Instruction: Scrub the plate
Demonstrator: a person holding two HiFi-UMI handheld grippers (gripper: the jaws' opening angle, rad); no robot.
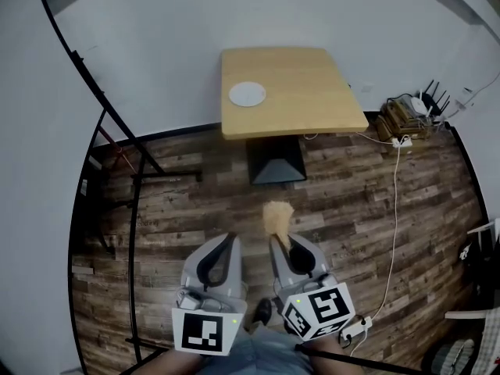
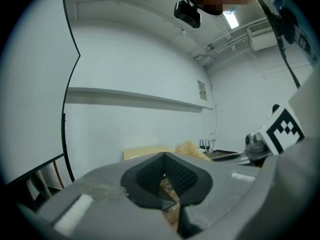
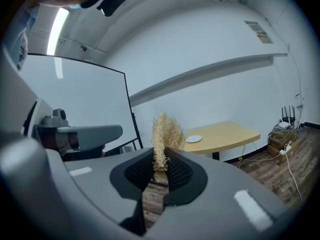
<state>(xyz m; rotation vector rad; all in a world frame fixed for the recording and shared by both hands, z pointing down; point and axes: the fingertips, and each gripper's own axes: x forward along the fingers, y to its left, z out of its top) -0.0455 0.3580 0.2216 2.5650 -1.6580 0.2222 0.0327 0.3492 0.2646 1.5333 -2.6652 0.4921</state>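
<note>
- Right gripper (image 3: 161, 159) jaws clamp the base of a straw-fibre scrubber (image 3: 165, 131), tuft pointing forward, ready to scrub
- Left gripper (image 2: 164, 155) jaws are closed on nothing, probably kept free to steady the plate
- White plate (image 1: 247, 94) lies on the wooden bench (image 1: 312, 92), well ahead of both grippers

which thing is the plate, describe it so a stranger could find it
Look at the light wooden table against the white wall. Near its left edge in the head view lies the plate: small, round, white, the only thing on the tabletop.
</note>
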